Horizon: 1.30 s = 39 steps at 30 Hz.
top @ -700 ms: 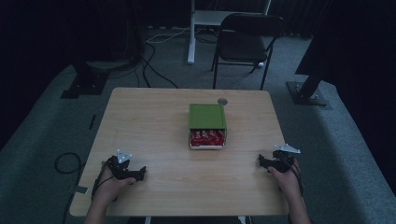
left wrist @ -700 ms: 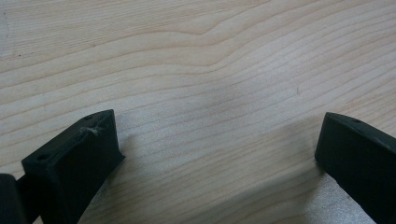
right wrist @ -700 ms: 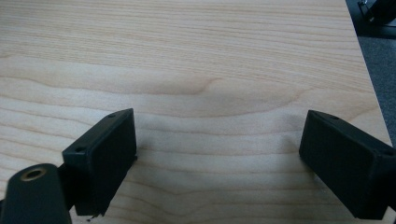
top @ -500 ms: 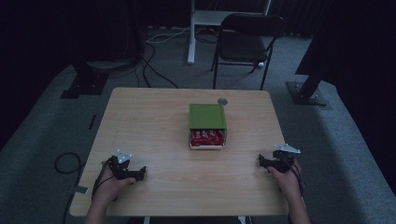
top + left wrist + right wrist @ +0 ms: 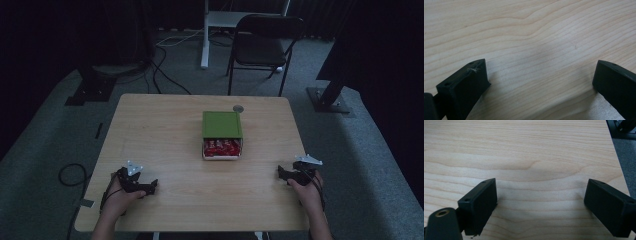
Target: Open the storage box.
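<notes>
Resting wide open and empty, the left claw [image 5: 150, 186] and right claw [image 5: 283, 174] sit on the table [image 5: 165, 130], box [image 5: 222, 135] between them.

A green-lidded box [image 5: 222, 135] lies mid-table, its near end open on red packets [image 5: 221, 146].

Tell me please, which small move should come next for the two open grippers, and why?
Probably move the right gripper toward the green-lidded box at mid-table. Both grippers rest open and empty near the table's front edge, and the box, half open over red packets, is untouched.
</notes>
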### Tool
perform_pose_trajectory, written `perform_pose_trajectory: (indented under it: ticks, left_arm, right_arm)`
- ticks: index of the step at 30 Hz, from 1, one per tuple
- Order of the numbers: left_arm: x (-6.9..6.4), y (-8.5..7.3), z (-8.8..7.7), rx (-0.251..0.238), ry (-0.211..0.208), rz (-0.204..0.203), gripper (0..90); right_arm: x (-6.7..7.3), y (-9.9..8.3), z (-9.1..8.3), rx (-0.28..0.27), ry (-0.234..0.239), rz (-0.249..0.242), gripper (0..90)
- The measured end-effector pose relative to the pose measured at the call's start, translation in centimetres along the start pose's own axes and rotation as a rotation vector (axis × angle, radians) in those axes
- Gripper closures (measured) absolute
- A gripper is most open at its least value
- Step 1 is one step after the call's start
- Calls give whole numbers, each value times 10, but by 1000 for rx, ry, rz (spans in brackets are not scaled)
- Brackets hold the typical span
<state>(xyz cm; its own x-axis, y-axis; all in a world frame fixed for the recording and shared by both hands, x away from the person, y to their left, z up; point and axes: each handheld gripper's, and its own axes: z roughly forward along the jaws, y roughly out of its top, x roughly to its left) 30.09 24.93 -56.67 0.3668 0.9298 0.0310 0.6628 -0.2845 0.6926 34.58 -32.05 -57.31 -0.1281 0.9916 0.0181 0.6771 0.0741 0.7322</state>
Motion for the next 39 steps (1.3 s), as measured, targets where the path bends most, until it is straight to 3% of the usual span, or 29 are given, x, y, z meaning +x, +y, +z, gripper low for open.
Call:
perform_pose_trajectory:
  ticks: [4, 10, 18, 26, 29, 33, 39]
  left_arm:
    - [-6, 5, 0, -3, 25, 76, 6]
    - [-20, 15, 0, -2, -6, 163, 7]
    - [-39, 29, 1, -38, -35, 230, 7]
    - [-62, 45, 5, -71, -46, 328, 7]
    - [-68, 48, 6, -79, -58, 342, 7]
    - [-82, 57, 9, -113, -56, 410, 7]
    - [-98, 65, 12, -133, -80, 452, 7]
  right_arm:
    - [0, 0, 0, 0, 1, 0, 106]
    - [0, 0, 0, 0, 1, 0, 106]
    - [-1, 0, 0, 0, 3, -3, 106]
    - [-1, 0, 0, -1, 4, -2, 106]
    - [-1, 0, 0, 0, 4, -2, 106]
    - [-1, 0, 0, 0, 4, -2, 106]
    - [-1, 0, 0, 0, 4, -3, 106]
